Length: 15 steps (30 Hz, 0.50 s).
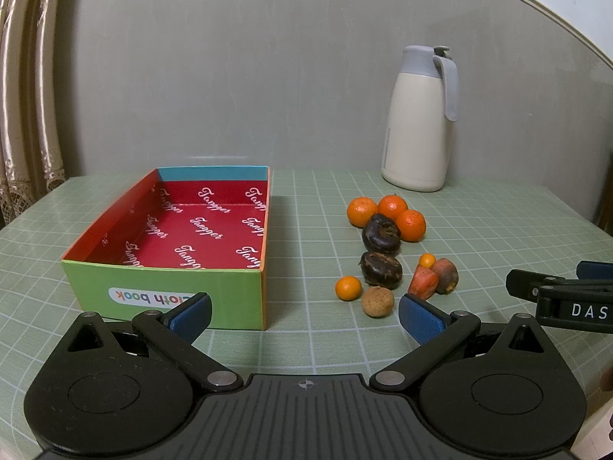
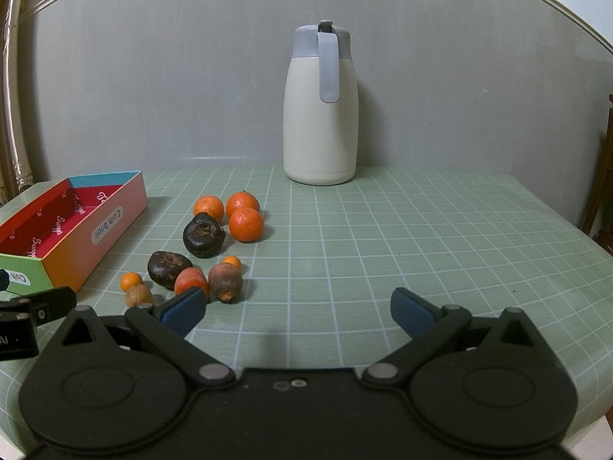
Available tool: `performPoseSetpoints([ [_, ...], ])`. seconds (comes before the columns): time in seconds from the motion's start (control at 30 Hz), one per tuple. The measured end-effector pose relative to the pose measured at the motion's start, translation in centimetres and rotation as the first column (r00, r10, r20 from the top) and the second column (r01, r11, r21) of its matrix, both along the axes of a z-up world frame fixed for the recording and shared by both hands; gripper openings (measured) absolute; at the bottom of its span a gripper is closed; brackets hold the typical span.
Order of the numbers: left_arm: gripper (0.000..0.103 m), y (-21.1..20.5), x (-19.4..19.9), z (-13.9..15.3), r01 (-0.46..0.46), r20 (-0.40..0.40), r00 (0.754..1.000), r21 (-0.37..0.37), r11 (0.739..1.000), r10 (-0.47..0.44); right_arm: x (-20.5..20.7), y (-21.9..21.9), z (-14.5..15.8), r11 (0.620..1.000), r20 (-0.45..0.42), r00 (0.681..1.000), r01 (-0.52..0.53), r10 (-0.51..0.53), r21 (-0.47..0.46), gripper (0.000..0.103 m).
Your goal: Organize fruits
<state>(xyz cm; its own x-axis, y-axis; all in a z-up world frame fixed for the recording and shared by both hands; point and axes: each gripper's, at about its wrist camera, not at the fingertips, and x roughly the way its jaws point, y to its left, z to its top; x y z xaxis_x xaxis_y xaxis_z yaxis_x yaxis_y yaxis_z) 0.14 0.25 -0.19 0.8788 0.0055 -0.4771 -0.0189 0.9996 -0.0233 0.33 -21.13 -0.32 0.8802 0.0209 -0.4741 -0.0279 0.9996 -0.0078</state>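
A colourful open box (image 1: 168,299) with a red inside stands empty on the left, also seen at the left edge as the box (image 2: 95,245). Right of it lies a cluster of fruit: three mandarins (image 1: 390,212) (image 2: 245,214), two dark brown fruits (image 1: 381,251) (image 2: 203,234), two small kumquats (image 1: 348,287), a tan round fruit (image 1: 377,301) and two carrot pieces (image 1: 435,279) (image 2: 212,281). My left gripper (image 1: 304,316) is open, low before the box's right corner. My right gripper (image 2: 297,312) is open, empty, just right of the fruit.
A cream jug with a grey lid and handle (image 2: 321,115) (image 1: 419,122) stands at the back by the grey wall. A green grid mat (image 2: 421,249) covers the round table. Curtains (image 1: 27,115) hang at the far left.
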Motion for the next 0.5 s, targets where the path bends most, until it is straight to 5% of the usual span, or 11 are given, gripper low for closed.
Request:
performPoseSetpoints([
  [0.5,0.102,-1.1,0.8,-0.5,0.039,-0.023,0.999,0.012,0.999,-0.039,0.1,0.1,0.0,1.000,0.005,1.000,0.004,-0.004,-0.006,0.103],
])
